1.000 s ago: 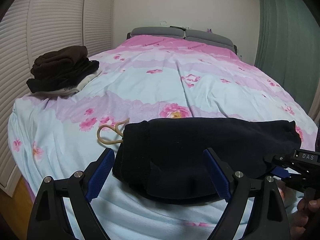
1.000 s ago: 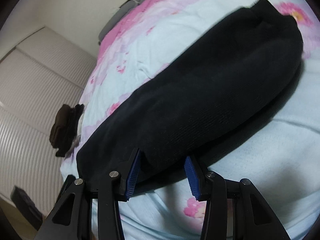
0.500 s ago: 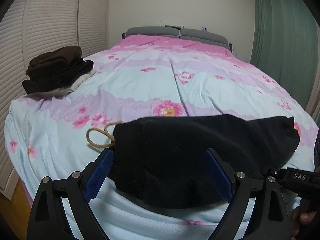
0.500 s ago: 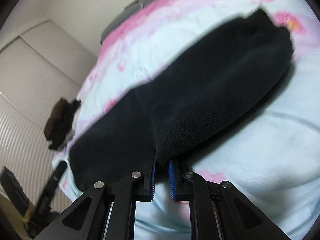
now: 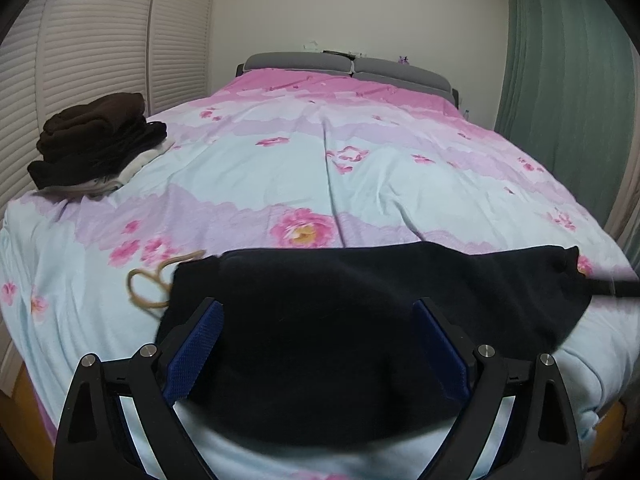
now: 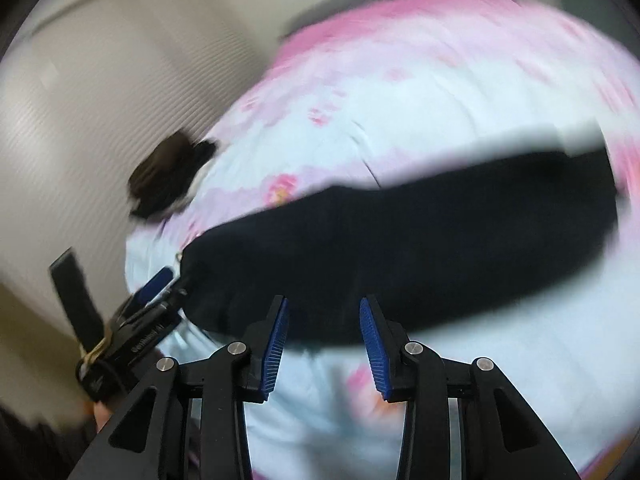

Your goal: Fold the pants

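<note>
The black pants [image 5: 360, 320] lie in a long band across the near edge of the bed [image 5: 320, 152], already doubled lengthwise, with a tan drawstring [image 5: 148, 288] looping out onto the cover at the end nearest the bed's left edge. A pile of folded clothes [image 5: 96, 144] sits by the left edge, well apart from them.

The left gripper [image 5: 316, 352] has its jaws spread wide and opening, with the thick waist end of the pants between the blue pads [image 5: 196, 344]; no pad presses the cloth. The right gripper [image 6: 323, 344] has its jaws opening and nothing between them; the near edge of the pants sits just beyond its fingertips, though that view is blurred.

The cloth looks like a thick, soft knit: light, limp and not slippery, so it should sag wherever it is not held and bunch if dragged across the cover. A good hold is probably a pinch through all the layers at the two corners of one end, so they lift together. The drawstring could snag or trail and is best tucked in.
</note>
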`<state>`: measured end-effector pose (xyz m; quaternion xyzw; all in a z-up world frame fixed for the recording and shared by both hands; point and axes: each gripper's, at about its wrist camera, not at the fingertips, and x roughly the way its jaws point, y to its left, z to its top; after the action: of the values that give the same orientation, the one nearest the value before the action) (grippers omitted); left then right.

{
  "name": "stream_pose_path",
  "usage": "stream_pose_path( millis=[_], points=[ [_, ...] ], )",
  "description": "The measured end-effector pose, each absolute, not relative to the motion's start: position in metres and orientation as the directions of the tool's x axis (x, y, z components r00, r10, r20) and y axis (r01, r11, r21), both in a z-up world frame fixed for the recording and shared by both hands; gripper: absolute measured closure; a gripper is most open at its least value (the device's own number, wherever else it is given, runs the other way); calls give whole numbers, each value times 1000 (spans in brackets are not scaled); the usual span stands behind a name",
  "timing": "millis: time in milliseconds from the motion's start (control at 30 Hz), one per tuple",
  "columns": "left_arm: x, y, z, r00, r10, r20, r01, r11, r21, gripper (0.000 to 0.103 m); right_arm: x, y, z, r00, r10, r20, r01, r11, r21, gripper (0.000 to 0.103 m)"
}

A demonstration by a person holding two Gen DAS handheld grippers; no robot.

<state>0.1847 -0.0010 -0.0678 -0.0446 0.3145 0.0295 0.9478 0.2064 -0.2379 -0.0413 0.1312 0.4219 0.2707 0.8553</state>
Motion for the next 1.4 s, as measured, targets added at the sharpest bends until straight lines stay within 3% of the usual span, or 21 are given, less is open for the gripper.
stream_pose_path(
  millis=[100,200,400,533,633,767,967,1100,1233,1333,1400],
  points=[
    [196,-10,-63,806,56,-590,-105,993,-48,7,282,-234,-22,354,640,-682,-490,748,448,64],
    [205,-10,-61,798,87,-597,-139,990,-41,5,346,-217,-28,164,673,-721,-522,679,516,64],
    [217,2,-59,785,106,-610,-186,980,-69,3,420,-169,-72,-96,601,-794,-512,654,557,64],
    [223,6,-60,778,100,-620,-193,978,-84,3,435,-154,-100,-251,582,-774,-460,631,624,64],
    [225,7,-62,775,95,-624,-196,976,-94,3,434,-148,-111,-340,630,-698,-395,578,714,67],
    [224,6,-64,770,99,-631,-195,977,-85,3,437,-152,-121,-299,635,-712,-371,610,700,85],
    [220,8,-67,770,122,-627,-207,976,-64,3,430,-165,-95,-94,658,-747,-437,647,625,89],
    [219,11,-70,763,144,-630,-216,976,-38,3,429,-165,-118,11,643,-766,-379,712,591,89],
    [212,19,-73,761,173,-625,-234,972,-16,3,428,-166,-119,43,651,-758,-358,718,596,83],
    [208,27,-77,749,189,-635,-252,968,-10,3,419,-174,-95,136,618,-774,-391,751,531,66],
    [202,32,-76,748,185,-637,-260,965,-25,3,407,-181,-80,200,603,-772,-413,767,492,62]
  ],
)
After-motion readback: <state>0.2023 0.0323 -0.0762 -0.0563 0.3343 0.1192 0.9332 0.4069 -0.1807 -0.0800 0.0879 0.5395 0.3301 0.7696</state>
